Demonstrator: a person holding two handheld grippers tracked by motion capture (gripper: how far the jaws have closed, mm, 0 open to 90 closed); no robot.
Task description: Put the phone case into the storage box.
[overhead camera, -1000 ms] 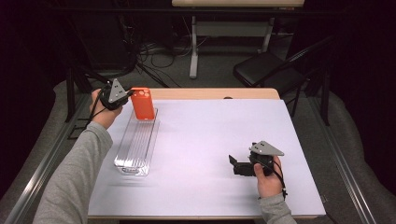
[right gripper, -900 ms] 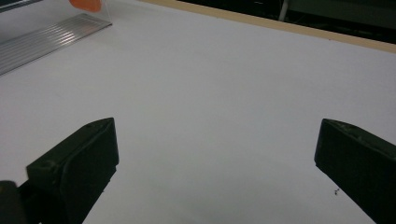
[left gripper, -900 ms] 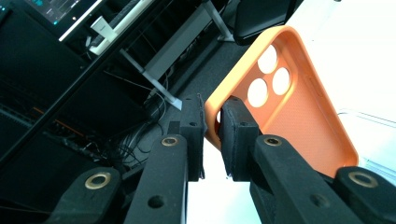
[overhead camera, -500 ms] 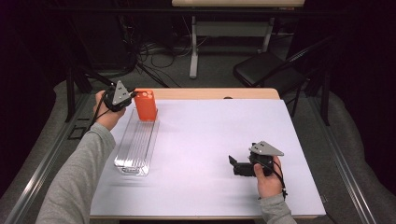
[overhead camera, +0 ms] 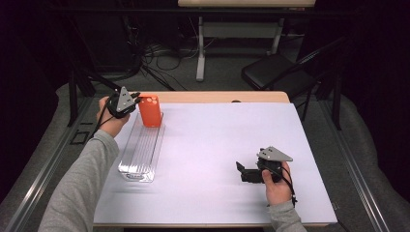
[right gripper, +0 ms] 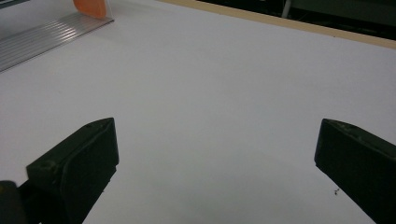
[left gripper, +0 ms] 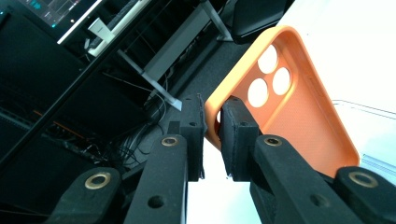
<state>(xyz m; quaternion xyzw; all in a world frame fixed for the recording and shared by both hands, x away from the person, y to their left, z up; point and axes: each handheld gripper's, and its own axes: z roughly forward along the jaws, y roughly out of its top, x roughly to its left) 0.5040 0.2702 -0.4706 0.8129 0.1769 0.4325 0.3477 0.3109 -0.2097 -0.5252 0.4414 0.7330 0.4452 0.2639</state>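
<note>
Resting near the front: the right gripper (overhead camera: 244,172) is sitting on the bench close to its front right corner, its jaws standing wide apart with nothing between them; in the right gripper view they are framing bare white bench top (right gripper: 224,93).

Lying along the left edge: a clear ribbed tray (overhead camera: 140,154) is stretching from the front left part of the bench toward the far left corner, and I am seeing nothing lying flat on its ribs.

Gripping at the far left: the left gripper (overhead camera: 136,100) is pinching the orange phone case (overhead camera: 150,110) by its upper corner beside the camera cut-outs; in the left gripper view the jaws are clamping that rim (left gripper: 212,112), one pad outside and one inside the shell.

Standing where: the orange phone case is hanging roughly upright over the far end of the clear ribbed tray; whether its lower edge is touching the tray I cannot tell.

Judging progress: the pick-up is looking done and the carry is looking nearly done, the case being at the tray already.

Remaining: lowering or laying the case into the tray, loosening the left jaws and drawing the hand clear are, as I am judging it, all to come; the right gripper is taking no part.
</note>
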